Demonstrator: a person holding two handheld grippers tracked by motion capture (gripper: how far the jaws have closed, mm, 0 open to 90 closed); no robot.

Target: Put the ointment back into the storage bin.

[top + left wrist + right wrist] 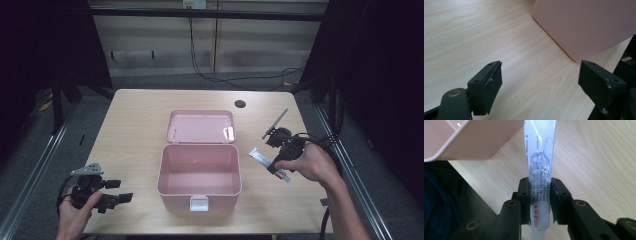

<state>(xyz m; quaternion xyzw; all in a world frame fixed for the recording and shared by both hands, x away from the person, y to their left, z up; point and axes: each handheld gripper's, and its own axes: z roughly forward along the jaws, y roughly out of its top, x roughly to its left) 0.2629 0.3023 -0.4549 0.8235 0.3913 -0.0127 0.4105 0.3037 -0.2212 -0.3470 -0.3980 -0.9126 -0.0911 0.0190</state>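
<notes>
Our right gripper (pixel 540 200) has its fingers (pixel 524 195) pinching a white ointment tube (pixel 540 162) near its capped end; the tube points toward the open pink box (pixel 199 172) and sits just right of it, above the tabletop (pixel 135 125). Our left gripper (pixel 540 82) rests at the box's left, fingers (pixel 490 85) spread wide on nothing. The box's lid (pixel 200 126) lies behind it.

A pale wood-grain worktop (pixel 135 125) has a small dark round hole (pixel 240 104) near its far edge. Black cables (pixel 235 77) trail across the grey floor (pixel 150 80) beyond it, below a beige panelled wall (pixel 165 35).
</notes>
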